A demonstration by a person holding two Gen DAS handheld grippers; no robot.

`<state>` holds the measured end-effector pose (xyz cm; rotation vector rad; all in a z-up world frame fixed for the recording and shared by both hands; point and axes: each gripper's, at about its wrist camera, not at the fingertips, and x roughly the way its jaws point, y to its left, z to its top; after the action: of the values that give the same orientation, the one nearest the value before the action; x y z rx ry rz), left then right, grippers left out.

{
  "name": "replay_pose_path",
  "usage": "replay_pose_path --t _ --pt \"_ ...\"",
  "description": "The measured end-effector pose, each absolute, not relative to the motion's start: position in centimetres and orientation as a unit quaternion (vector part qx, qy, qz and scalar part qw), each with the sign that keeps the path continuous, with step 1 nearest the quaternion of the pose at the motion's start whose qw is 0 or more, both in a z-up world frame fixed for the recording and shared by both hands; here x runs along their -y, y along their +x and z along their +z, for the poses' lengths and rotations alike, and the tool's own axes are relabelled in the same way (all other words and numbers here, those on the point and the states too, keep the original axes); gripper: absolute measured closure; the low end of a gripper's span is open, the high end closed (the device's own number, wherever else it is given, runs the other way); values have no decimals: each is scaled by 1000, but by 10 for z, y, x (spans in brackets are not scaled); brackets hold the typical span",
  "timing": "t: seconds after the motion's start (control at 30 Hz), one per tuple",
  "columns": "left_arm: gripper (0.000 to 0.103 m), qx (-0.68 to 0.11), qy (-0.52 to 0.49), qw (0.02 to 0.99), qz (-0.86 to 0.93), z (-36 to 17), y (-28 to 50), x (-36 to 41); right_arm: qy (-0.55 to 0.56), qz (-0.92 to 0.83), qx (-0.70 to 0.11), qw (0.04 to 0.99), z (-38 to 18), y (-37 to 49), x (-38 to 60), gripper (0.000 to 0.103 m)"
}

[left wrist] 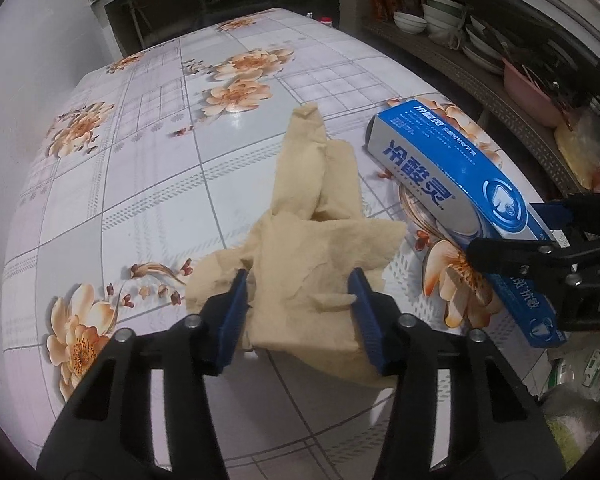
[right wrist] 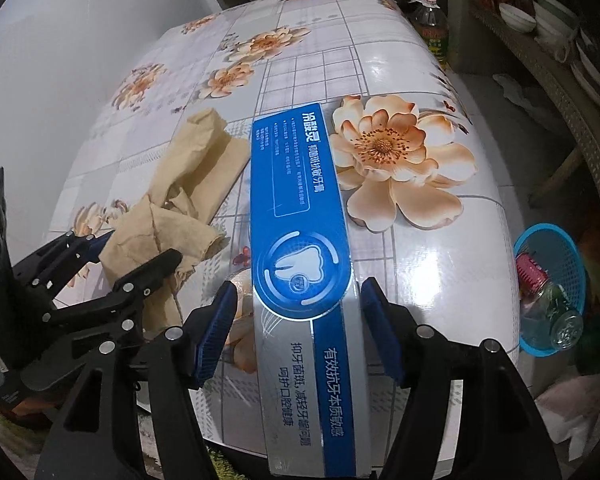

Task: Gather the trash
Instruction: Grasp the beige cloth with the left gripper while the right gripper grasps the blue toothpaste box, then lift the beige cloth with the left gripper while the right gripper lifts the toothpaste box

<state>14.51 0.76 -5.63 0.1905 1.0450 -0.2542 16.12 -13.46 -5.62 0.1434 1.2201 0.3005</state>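
From your left wrist, the left gripper [left wrist: 298, 296] straddles the crumpled tan paper [left wrist: 312, 236] on the bench [left wrist: 140, 168], its blue pads [left wrist: 234, 312] against the paper's sides; whether they pinch it I cannot tell. The blue box [left wrist: 452, 184] lies just right of the paper, the right gripper [left wrist: 512, 228] around its near end. Bowls [left wrist: 410, 22] sit on shelves behind.

From your right wrist, the right gripper [right wrist: 296, 332] stands half open astride the box [right wrist: 300, 216], gaps on both sides. Only here you see a blue basket [right wrist: 552, 292] beside the bench [right wrist: 440, 264] and an oil bottle [right wrist: 432, 20] beyond it.
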Motion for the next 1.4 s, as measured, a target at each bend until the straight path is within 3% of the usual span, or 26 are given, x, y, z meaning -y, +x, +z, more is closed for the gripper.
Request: replay_pose_path --t 0.27,0.4,0.57,0.97,1.4 --pt "76 -497 90 855 -119 -55 145 -8 44 128 -569 811 -56 160 129 41" --pt "80 -497 88 855 -120 -54 144 -8 36 119 -569 813 -56 160 130 47" --pt "84 -496 85 855 -122 -54 143 -9 37 112 -569 814 -55 160 132 55" --pt "92 -494 80 857 -126 -52 143 -9 53 109 -565 816 -53 160 140 56" --pt "93 -481 79 863 -131 -42 140 -8 67 106 -559 819 -49 159 147 56"
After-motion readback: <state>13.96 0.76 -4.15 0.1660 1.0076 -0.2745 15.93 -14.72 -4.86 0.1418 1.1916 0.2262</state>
